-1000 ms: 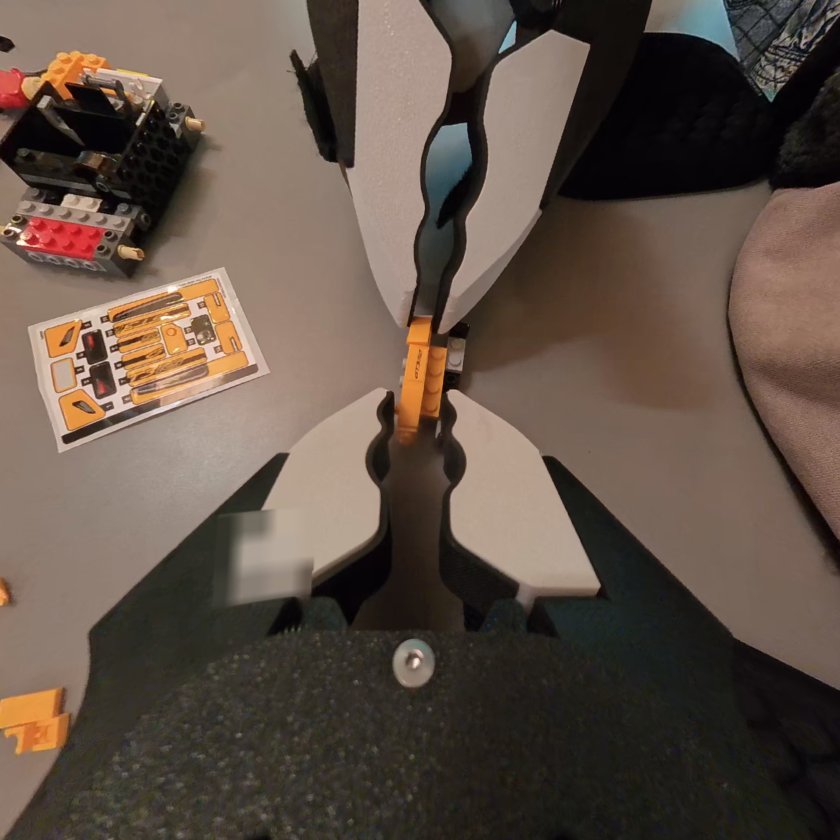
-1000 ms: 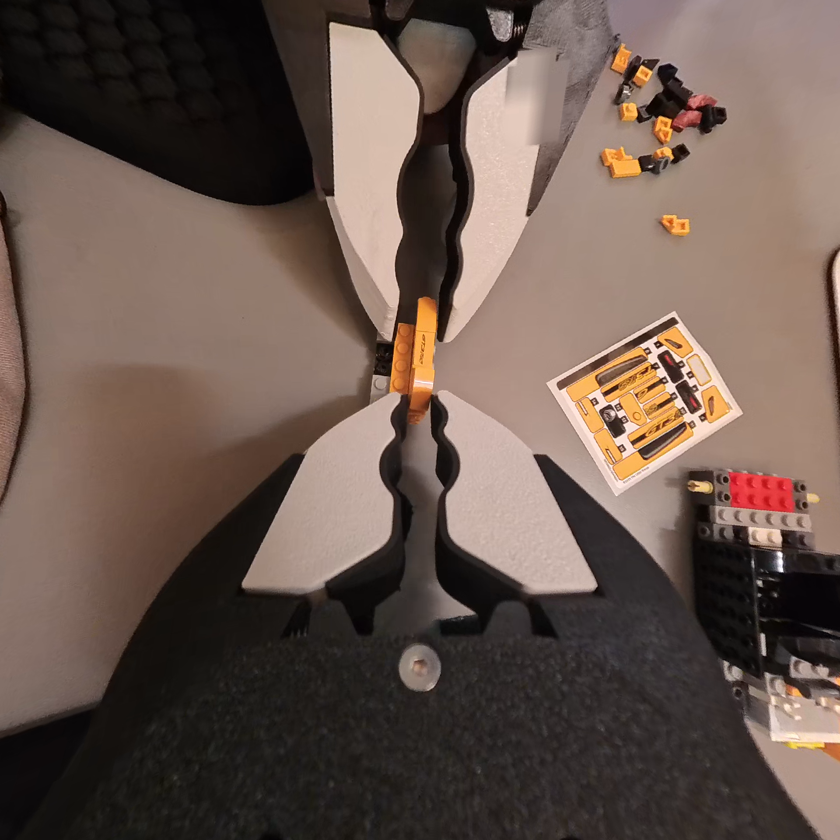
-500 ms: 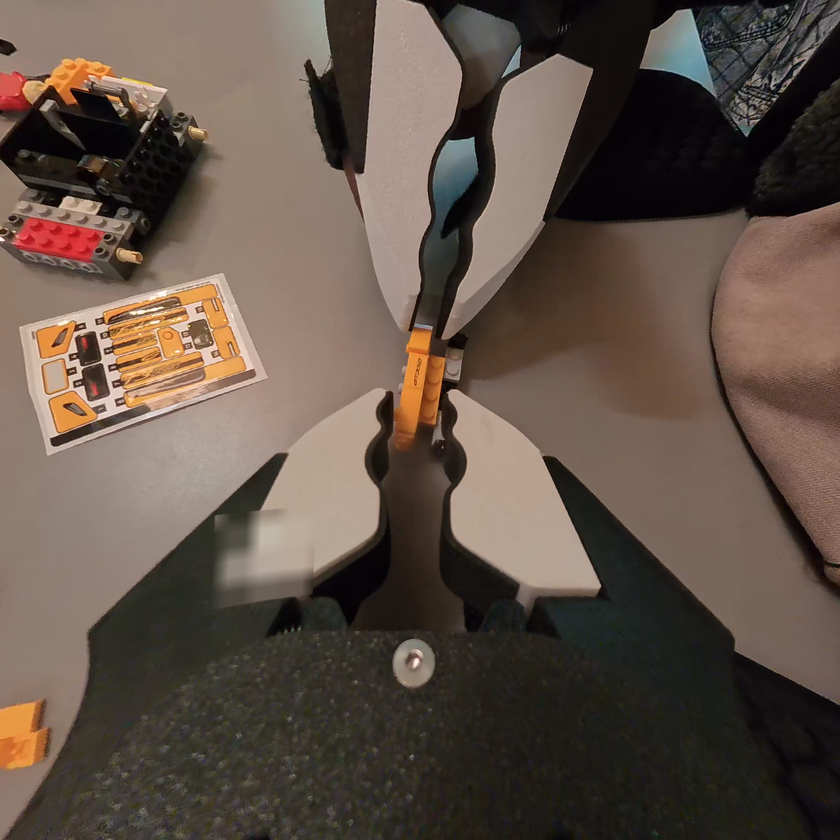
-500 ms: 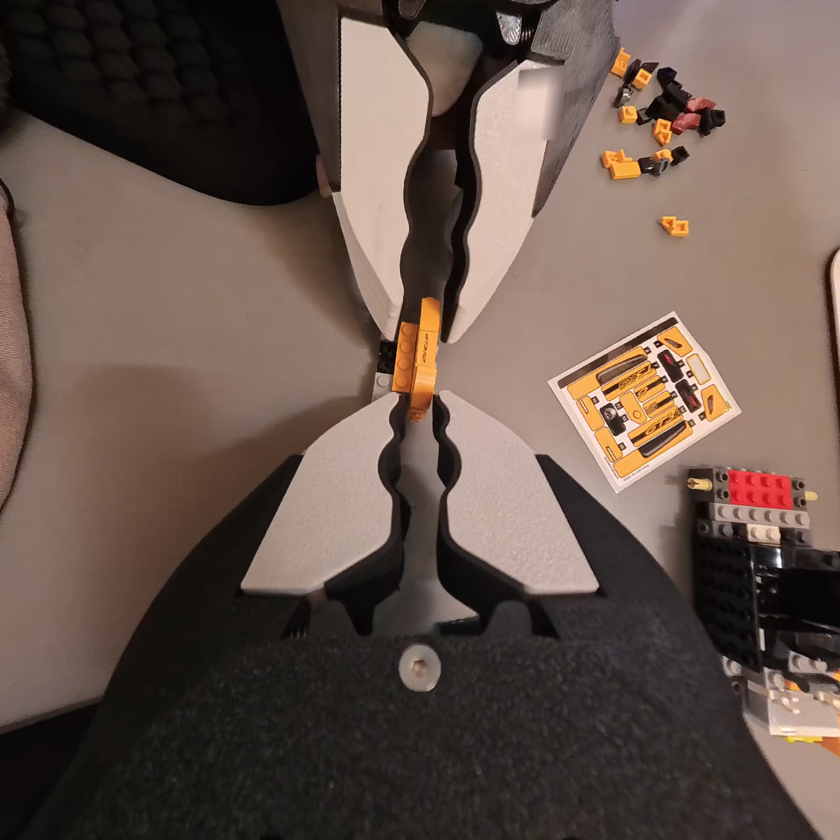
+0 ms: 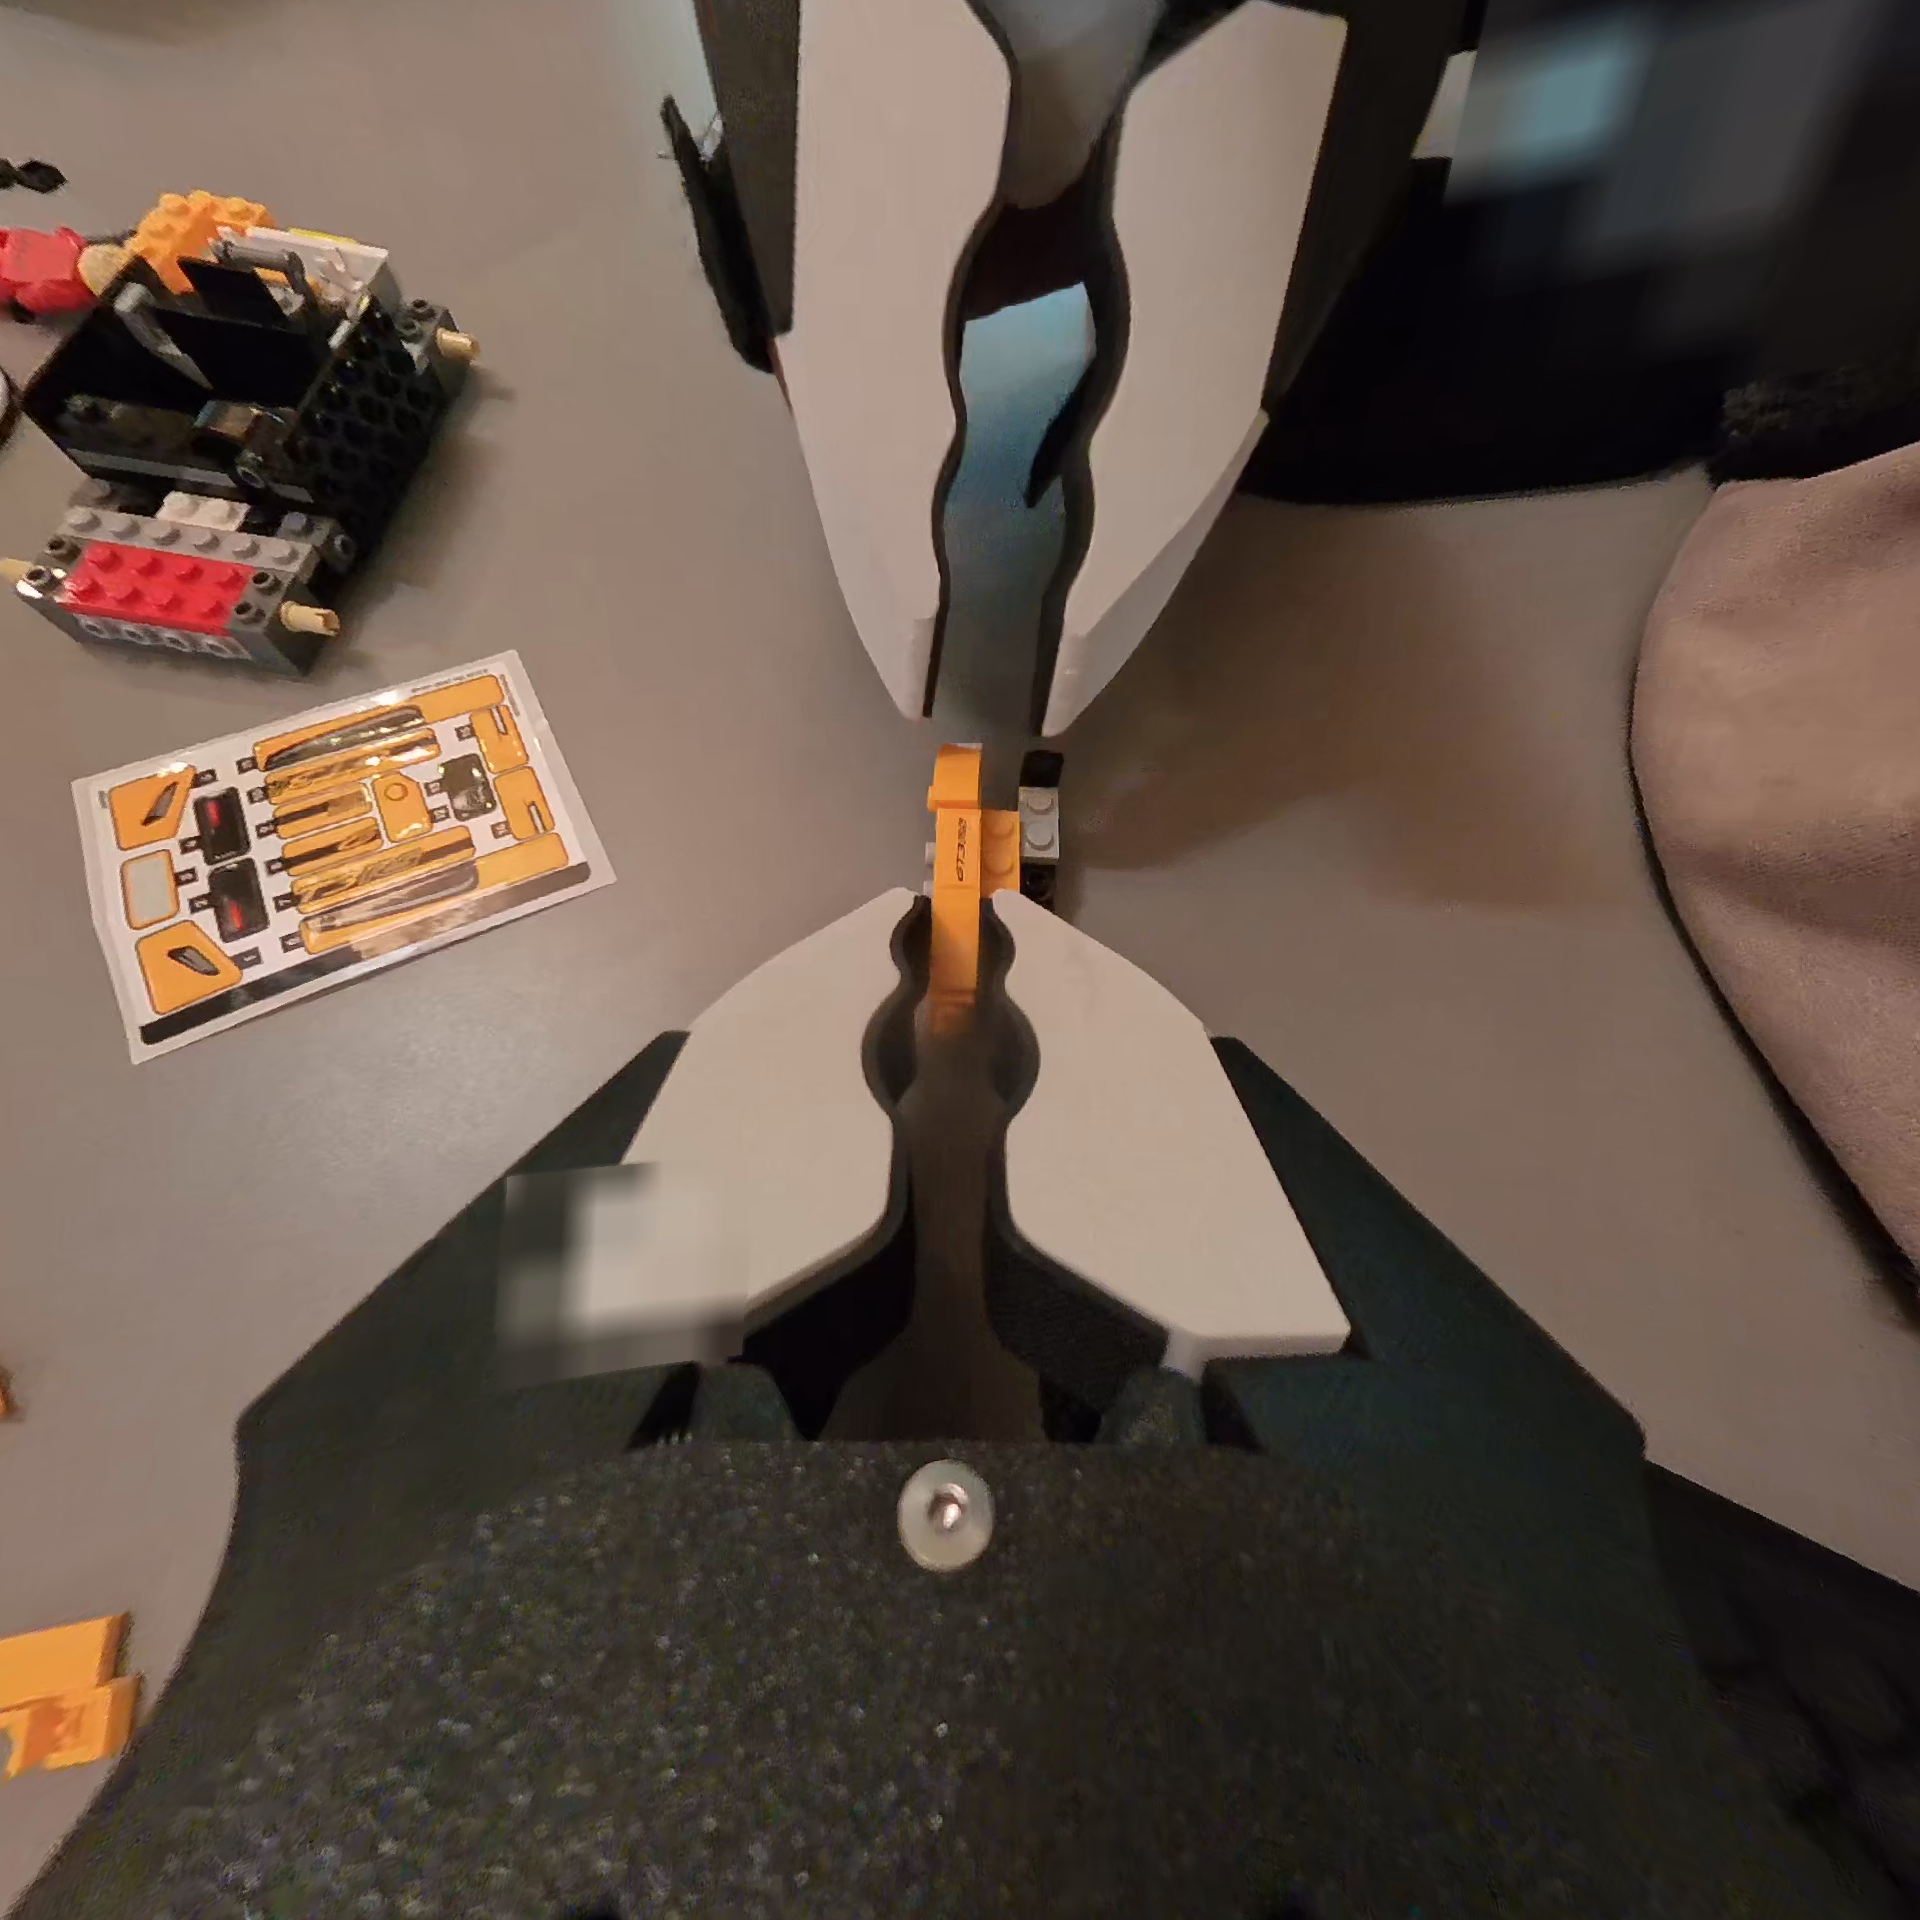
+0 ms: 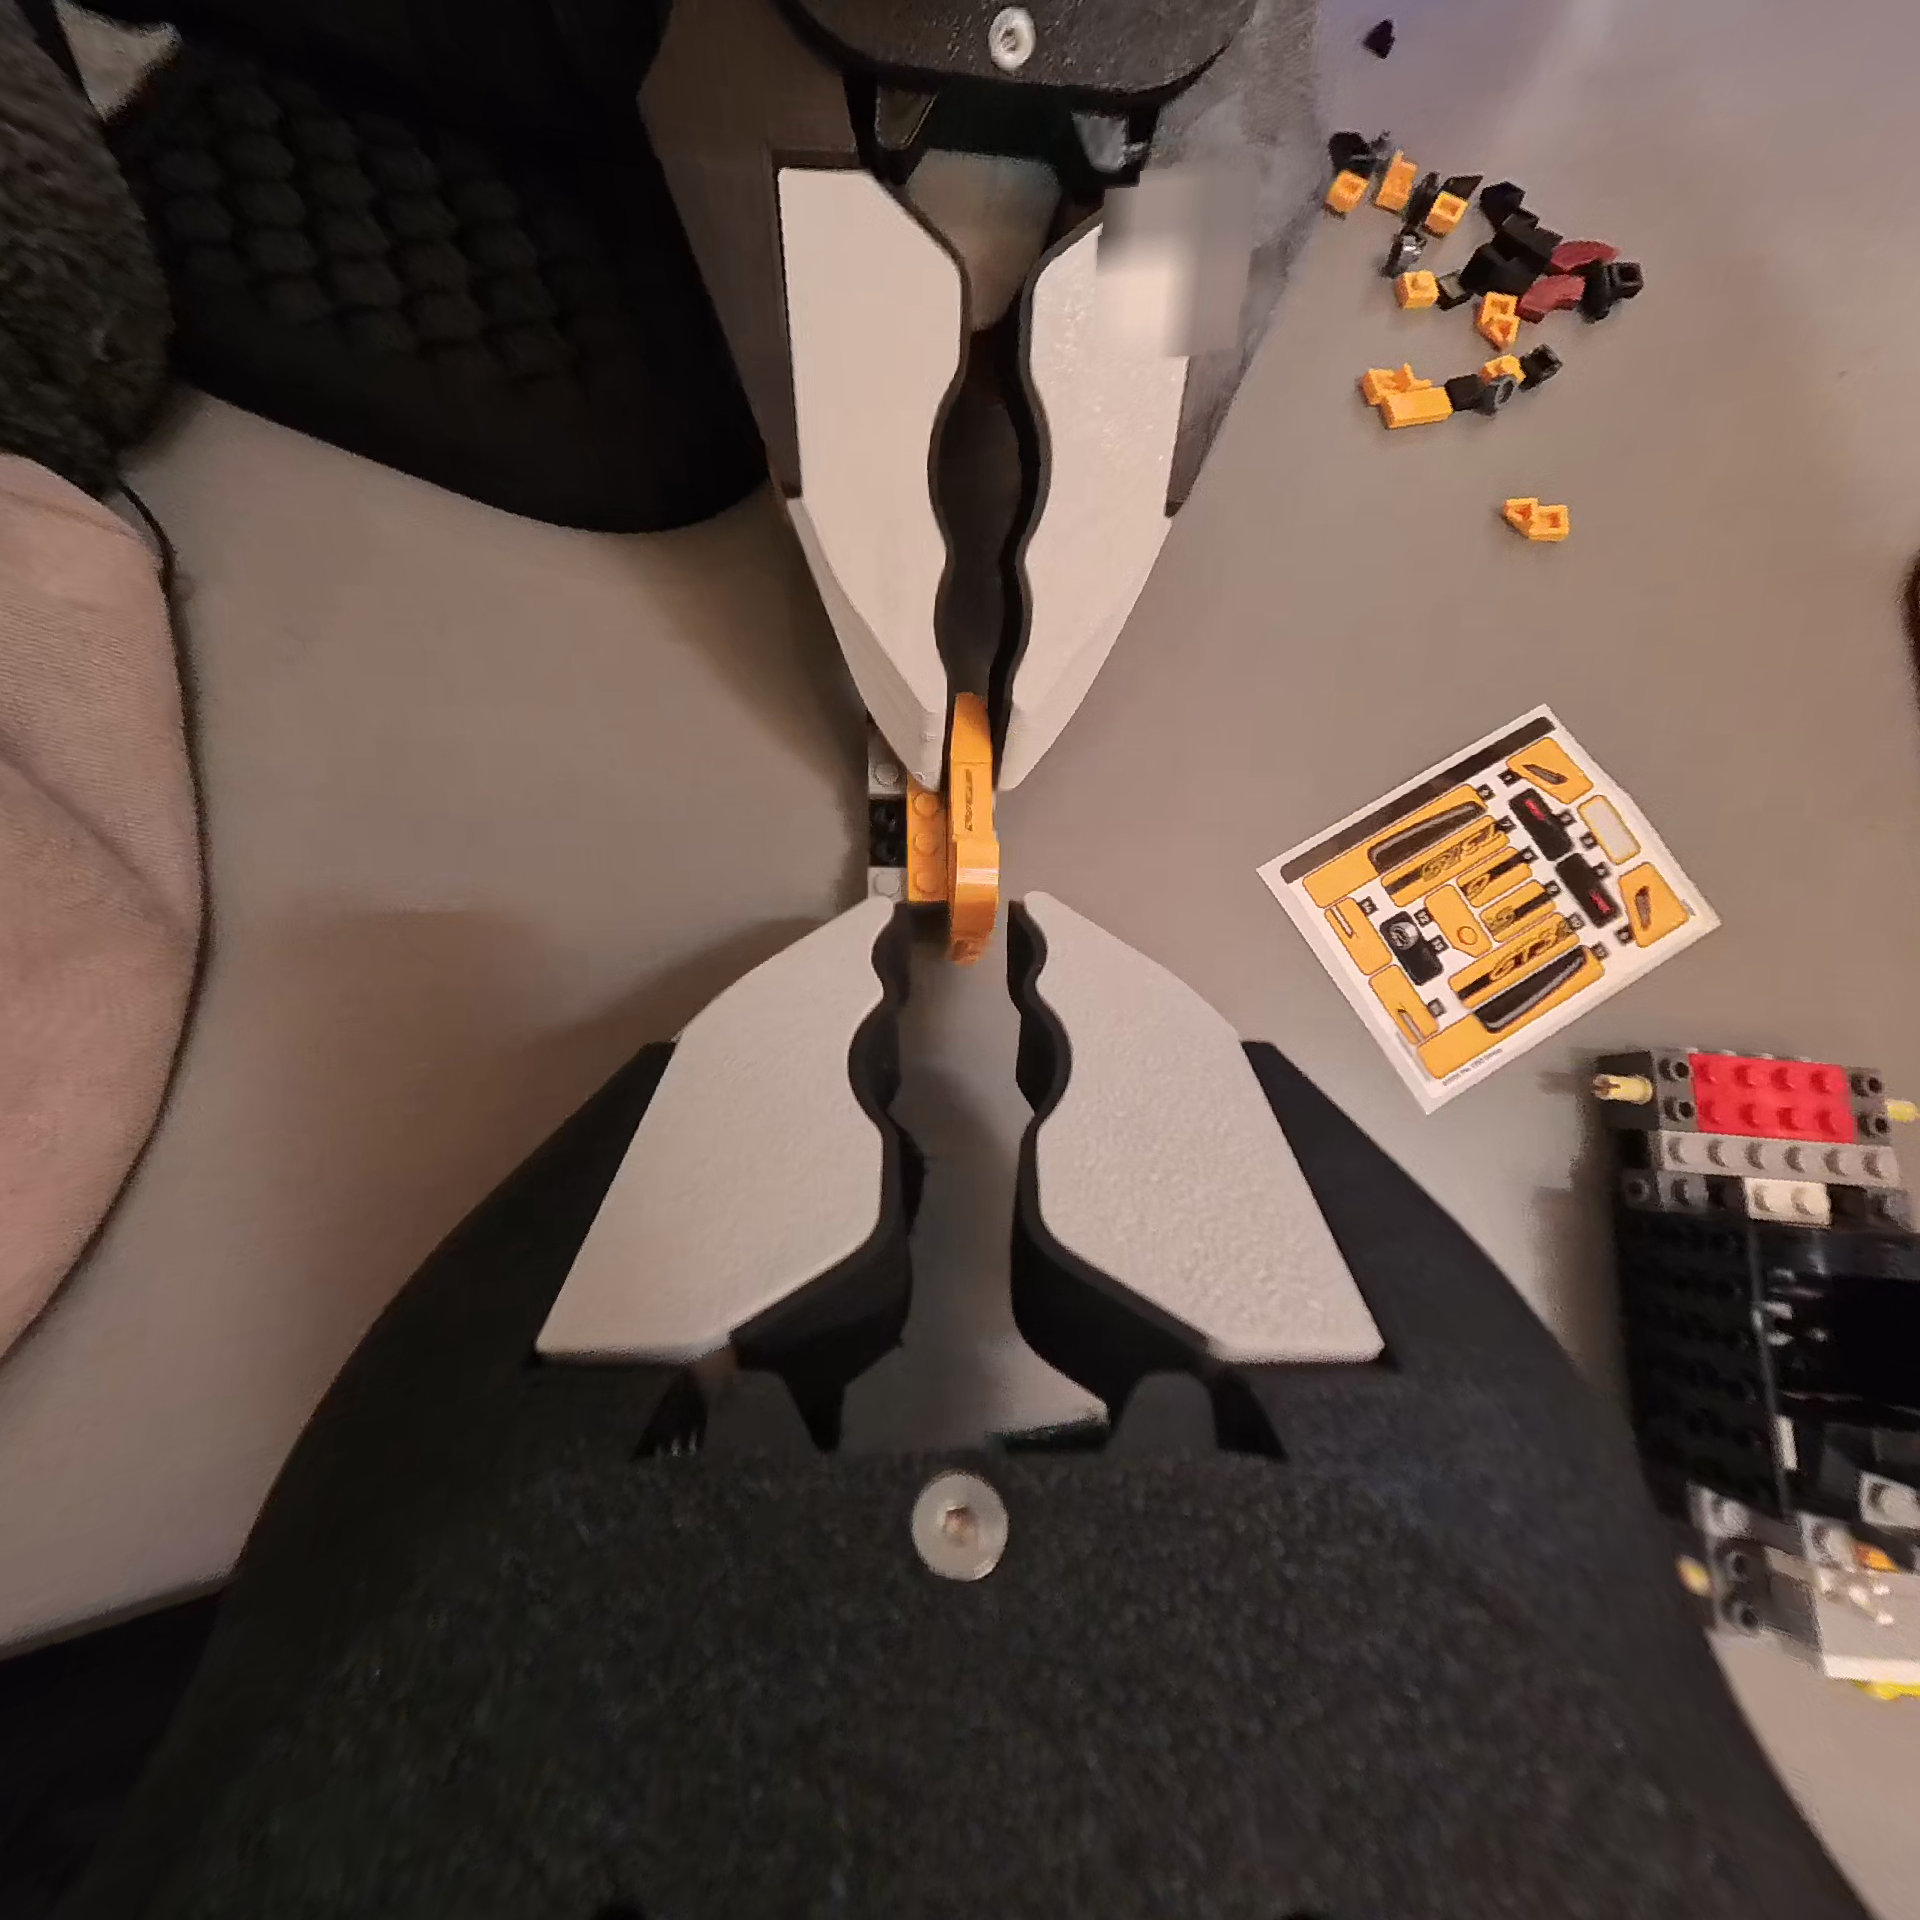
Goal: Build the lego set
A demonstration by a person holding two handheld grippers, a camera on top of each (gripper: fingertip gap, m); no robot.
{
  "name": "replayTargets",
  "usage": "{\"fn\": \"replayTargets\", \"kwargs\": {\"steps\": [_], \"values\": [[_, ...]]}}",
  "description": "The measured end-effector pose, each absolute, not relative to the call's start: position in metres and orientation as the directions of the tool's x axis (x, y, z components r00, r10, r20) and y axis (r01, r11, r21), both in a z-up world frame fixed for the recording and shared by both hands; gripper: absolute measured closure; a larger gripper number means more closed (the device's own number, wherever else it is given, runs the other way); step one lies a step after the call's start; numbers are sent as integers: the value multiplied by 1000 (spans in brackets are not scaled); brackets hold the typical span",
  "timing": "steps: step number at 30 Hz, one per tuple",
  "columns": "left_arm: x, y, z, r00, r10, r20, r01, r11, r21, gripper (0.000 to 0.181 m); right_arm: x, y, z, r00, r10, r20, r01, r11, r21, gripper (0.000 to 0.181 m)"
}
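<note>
A small orange, grey and black lego sub-assembly (image 5: 956, 842) hangs just above the grey table between the two grippers. My left gripper (image 5: 956, 904) is shut on its long orange curved piece, which runs back between the pads. My right gripper (image 5: 987, 712) faces it from the far side, with its jaws apart and its tips just off the piece's end. In the right wrist view the sub-assembly (image 6: 971, 831) has its near end level with the tips of my open right gripper (image 6: 961, 909). The left gripper (image 6: 971, 748) clamps its far end.
A partly built black, grey and red lego model (image 5: 197, 447) (image 6: 1766, 1247) stands on the table beside a sticker sheet (image 5: 332, 842) (image 6: 1486, 904). Loose small orange and black pieces (image 6: 1475, 281) lie farther off. A pinkish cloth (image 5: 1787, 831) and a black cushion (image 6: 416, 260) border the table. My left and right fingertips are right by each other.
My left gripper has closed on the orange piece. My right gripper, which was shut on it, has opened and drawn back a little.
</note>
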State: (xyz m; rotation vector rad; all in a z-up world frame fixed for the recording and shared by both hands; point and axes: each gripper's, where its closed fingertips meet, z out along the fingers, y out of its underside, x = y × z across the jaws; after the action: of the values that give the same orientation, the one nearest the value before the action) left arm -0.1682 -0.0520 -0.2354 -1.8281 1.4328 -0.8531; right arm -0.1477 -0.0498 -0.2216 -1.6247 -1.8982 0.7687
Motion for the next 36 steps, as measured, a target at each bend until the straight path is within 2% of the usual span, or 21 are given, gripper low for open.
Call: {"fn": "replayTargets", "kwargs": {"steps": [5, 8, 12, 15, 20, 27, 30, 36], "values": [[-165, -53, -229, 166, -985, 40, -523, -122, -844, 173, -137, -49, -211, -122, 972, -199, 678, -65, -732, 158], [-161, -57, -222, 132, -991, -14, -503, -55, -863, 173, -128, -55, -207, -139, 912, -386, 686, -193, -701, 152], [-152, -68, -211, 83, -993, -81, -488, 30, -872, 173, -126, -68, -202, -137, 716, -684, 726, -397, -561, 139], [-148, -74, -208, 64, -990, -125, -497, 77, -864, 173, -129, -76, -204, -89, 559, -824, 747, -510, -426, 134], [-145, -80, -205, 39, -984, -173, -503, 130, -854, 173, -129, -91, -212, -69, 458, -886, 781, -528, -334, 132], [-141, -86, -205, 13, -970, -241, -526, 199, -827, 173, -133, -101, -212, -94, 449, -889, 807, -488, -332, 134], [-140, -87, -206, 6, -960, -279, -543, 231, -807, 173, -134, -103, -214, -101, 465, -880, 816, -468, -341, 143], [-138, -91, -204, -7, -944, -328, -542, 280, -793, 173, -133, -107, -215, -159, 531, -833, 813, -409, -415, 148]]}}
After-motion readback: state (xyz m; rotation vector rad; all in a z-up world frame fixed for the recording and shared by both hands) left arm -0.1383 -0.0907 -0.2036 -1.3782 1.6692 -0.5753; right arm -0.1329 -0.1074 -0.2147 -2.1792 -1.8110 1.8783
